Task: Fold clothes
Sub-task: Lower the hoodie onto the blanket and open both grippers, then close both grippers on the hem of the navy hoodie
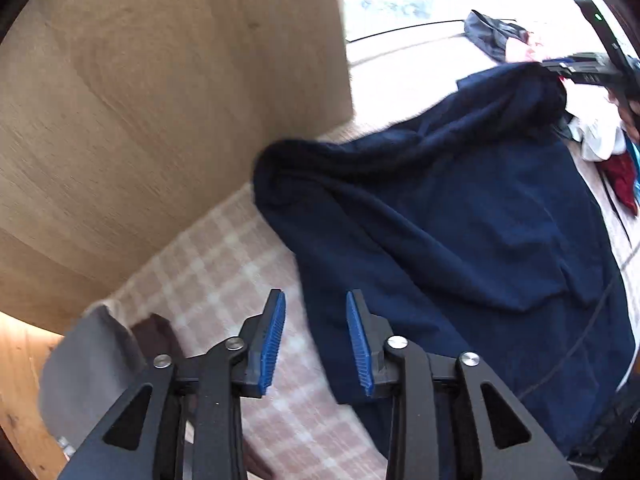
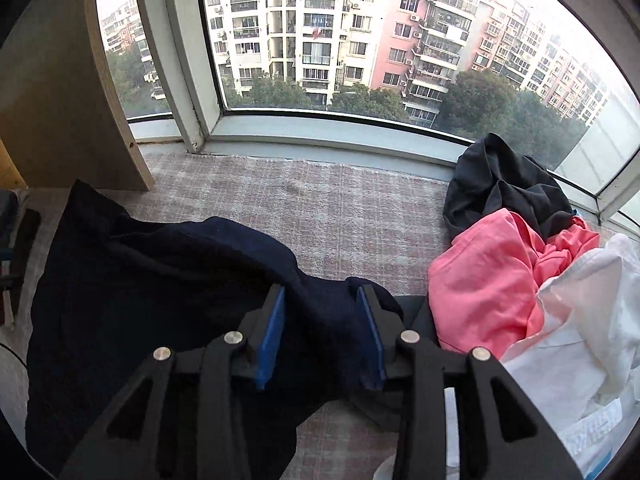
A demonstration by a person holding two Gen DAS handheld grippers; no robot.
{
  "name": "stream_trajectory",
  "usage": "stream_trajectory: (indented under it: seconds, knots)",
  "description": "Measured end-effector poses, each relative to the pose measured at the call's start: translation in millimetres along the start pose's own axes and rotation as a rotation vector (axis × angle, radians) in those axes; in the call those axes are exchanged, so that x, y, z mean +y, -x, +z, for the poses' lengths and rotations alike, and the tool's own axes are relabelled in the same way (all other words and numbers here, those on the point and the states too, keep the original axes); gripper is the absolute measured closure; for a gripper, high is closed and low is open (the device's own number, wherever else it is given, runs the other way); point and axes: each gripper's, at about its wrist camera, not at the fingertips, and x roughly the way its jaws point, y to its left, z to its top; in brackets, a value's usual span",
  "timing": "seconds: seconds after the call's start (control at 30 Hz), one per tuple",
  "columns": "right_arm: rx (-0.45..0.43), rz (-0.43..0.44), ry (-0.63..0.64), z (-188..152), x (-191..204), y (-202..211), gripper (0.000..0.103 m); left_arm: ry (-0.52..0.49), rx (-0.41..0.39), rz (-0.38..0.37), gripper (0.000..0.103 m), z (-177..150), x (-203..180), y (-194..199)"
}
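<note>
Left wrist view has the left gripper [image 1: 316,340] at lower centre, jaws spread with nothing between them, above the checked blanket [image 1: 224,264], while the navy garment [image 1: 460,216] fills the right half of the frame. Right wrist view shows the right gripper [image 2: 324,340] at bottom centre with navy cloth bunched between its blue pads [image 2: 272,340], jaws well apart; whether they pinch it I cannot tell. Pink, black and white clothes [image 2: 520,280] are piled at right.

bare checked blanket [image 2: 320,208] ahead; wooden panel [image 2: 52,92] left, clothes pile [image 2: 520,280] right.
</note>
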Motion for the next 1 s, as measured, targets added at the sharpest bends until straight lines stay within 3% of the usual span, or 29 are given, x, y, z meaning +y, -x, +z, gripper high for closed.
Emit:
stream_trajectory:
  seconds: [0.17,0.27,0.3,0.33,0.47,0.7,0.73,0.8,0.9,1.0]
  knots:
    - [-0.02,0.025,-0.025,-2,-5,8,0.066,-0.064,0.105,-0.018,0.059,-24,-50,-43]
    - [-0.005,0.017,-0.009,-10,-6,9,0.065,-0.053,0.113,0.011,0.057,-24,-55,-55]
    - [0.0,0.007,-0.003,-14,-7,8,0.065,-0.032,0.105,0.005,0.068,-23,-50,-52]
    - [0.008,0.001,-0.002,-18,-10,7,0.065,-0.01,0.098,-0.001,0.096,-22,-46,-49]
    - [0.082,0.048,-0.055,-38,-33,-8,0.065,0.061,0.064,-0.015,0.097,-22,-21,-28]
    - [0.157,0.073,-0.044,-68,-37,-22,0.065,0.178,0.047,0.413,0.093,-38,45,14]
    - [0.155,0.089,-0.038,-74,-34,-18,0.065,0.179,0.041,0.429,0.093,-41,47,23]
    - [0.132,0.113,-0.024,-95,-29,2,0.065,0.179,-0.007,0.372,0.087,-53,38,51]
    - [0.097,0.163,-0.022,-143,-24,41,0.065,0.165,-0.074,0.292,0.066,-66,30,90]
    - [0.092,0.216,-0.004,-204,-14,79,0.065,0.135,-0.116,0.196,0.066,-87,14,126]
